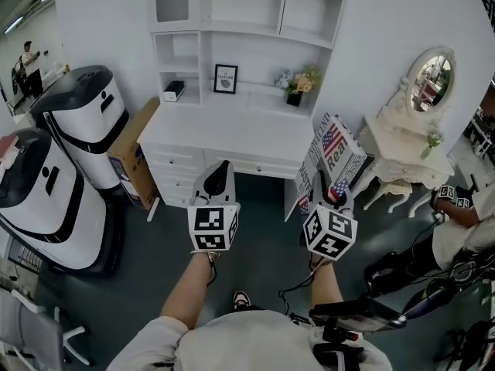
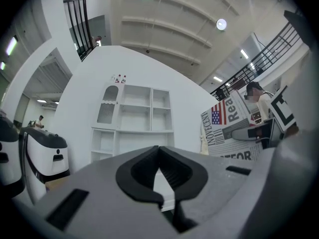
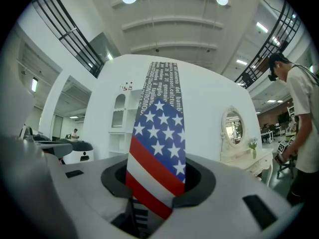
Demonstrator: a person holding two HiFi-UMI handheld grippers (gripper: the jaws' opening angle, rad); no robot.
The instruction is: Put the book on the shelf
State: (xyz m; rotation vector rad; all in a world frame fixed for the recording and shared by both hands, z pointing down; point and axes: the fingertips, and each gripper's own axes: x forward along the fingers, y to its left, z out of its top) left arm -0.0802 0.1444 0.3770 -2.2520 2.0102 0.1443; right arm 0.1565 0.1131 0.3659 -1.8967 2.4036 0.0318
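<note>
The book [image 1: 334,151], printed like a newspaper with an American flag on it, stands upright in front of the white desk's right end. My right gripper [image 1: 334,197] is shut on its lower edge. In the right gripper view the flag spine of the book [image 3: 158,133] rises between the jaws of that gripper [image 3: 157,183]. My left gripper [image 1: 220,174] hovers before the desk drawers, shut and empty, its tips meeting [image 2: 158,151]. To its right the book [image 2: 232,126] shows. The white shelf unit [image 1: 244,33] rises on the desk ahead, its upper compartments bare.
On the desk [image 1: 232,134] stand a framed picture [image 1: 225,78], a flower pot [image 1: 298,88] and a small box [image 1: 174,90]. Two white machines [image 1: 77,114] and a cardboard box [image 1: 133,161] stand at the left. A vanity with an oval mirror [image 1: 429,79] and a person [image 1: 464,230] are at the right.
</note>
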